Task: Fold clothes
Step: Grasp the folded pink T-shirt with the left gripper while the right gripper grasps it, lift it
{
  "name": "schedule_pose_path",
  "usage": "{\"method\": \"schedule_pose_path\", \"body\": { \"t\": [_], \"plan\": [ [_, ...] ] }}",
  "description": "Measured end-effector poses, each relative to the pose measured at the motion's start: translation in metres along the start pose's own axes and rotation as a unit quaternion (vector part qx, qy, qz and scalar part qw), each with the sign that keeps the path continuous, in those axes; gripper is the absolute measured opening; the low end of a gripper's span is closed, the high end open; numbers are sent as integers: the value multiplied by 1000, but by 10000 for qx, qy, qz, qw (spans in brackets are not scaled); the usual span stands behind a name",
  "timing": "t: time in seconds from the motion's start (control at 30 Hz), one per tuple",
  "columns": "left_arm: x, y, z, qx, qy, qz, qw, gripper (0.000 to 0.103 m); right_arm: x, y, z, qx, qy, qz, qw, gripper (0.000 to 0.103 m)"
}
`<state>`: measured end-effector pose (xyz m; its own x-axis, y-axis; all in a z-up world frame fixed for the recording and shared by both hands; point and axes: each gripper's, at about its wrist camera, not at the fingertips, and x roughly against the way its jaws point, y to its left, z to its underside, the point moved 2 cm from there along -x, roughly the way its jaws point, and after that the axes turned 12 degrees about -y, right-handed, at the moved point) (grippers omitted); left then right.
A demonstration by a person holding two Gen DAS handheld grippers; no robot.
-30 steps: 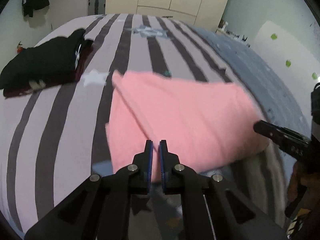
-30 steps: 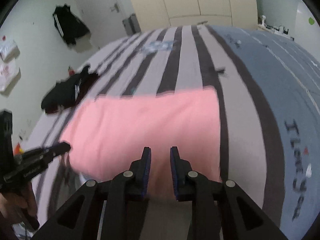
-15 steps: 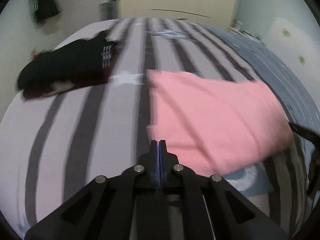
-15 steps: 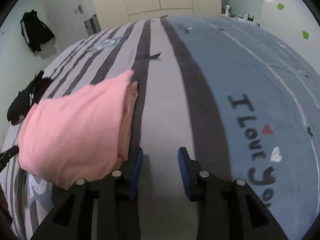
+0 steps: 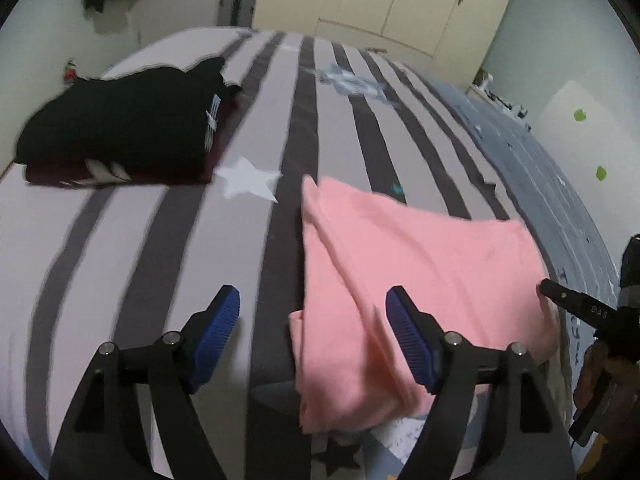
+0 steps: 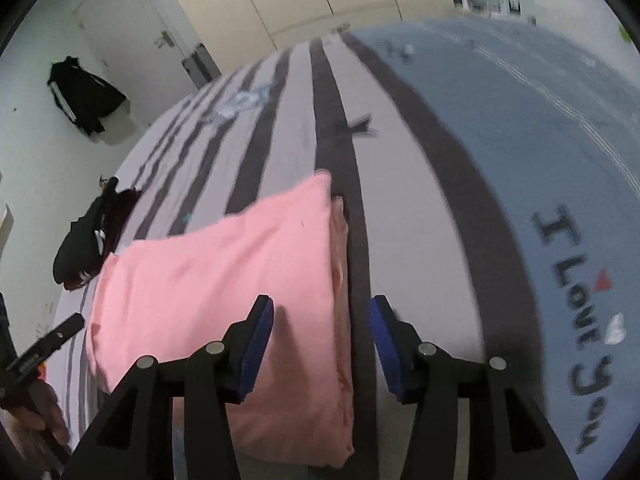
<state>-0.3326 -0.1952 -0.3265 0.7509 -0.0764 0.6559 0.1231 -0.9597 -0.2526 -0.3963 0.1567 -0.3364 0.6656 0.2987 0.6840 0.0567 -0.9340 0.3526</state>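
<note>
Folded pink garment (image 5: 420, 280) flat on the striped bed cover (image 5: 140, 260), near edge of the bed, layered edges on its left and right sides. Left gripper (image 5: 312, 312) above the garment's left edge, angled down, jaws opening wide: right pad over the pink cloth, left pad over bare stripes, nothing pinched. Right gripper (image 6: 320, 328) over the garment's right edge (image 6: 340, 280), also angled down, jaws opening, left pad above pink fabric, right pad above the cover, not pressing on cloth. Each gripper's black tip visible at the other view's border, with part of a hand (image 5: 600, 376) behind it. Stack of dark folded clothes (image 5: 120, 136) far left, well apart from the pink garment.
</note>
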Motion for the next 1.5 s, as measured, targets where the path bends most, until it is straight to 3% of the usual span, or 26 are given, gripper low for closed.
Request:
{"method": "schedule_pose_path", "body": {
  "t": [0.13,0.43,0.47,0.53,0.67,0.73,0.9,1.17,1.33,1.5],
  "plan": [
    [-20,9,7,387,268,243,9986,74,-8,-7,6,-142,130,-161,9997,47],
    [-31,10,12,757,396,739,9936,72,-9,-9,15,-464,407,-644,9960,49],
    [-32,8,12,731,410,801,9933,69,-9,-11,16,-562,421,-699,9951,49],
    [-34,2,12,627,472,976,9921,50,-12,-13,15,-671,447,-809,9935,49],
    [-37,0,11,661,502,1088,9906,39,-15,-16,13,-728,474,-933,9918,44],
    [-33,-1,8,665,457,1114,9905,29,-17,-17,12,-744,479,-991,9911,23],
    [-17,3,-12,552,195,1160,9915,18,-4,-2,0,-452,314,-880,9946,14],
    [23,43,-91,377,-512,1196,9908,16,14,64,-39,-478,-121,-1063,9931,14],
    [41,96,-167,85,-907,1042,9904,16,-4,142,-81,-330,-419,-1365,9892,14],
    [45,168,-227,-147,-1228,571,9907,16,-50,243,-120,-89,-670,-1767,9819,14]
  ]
}}
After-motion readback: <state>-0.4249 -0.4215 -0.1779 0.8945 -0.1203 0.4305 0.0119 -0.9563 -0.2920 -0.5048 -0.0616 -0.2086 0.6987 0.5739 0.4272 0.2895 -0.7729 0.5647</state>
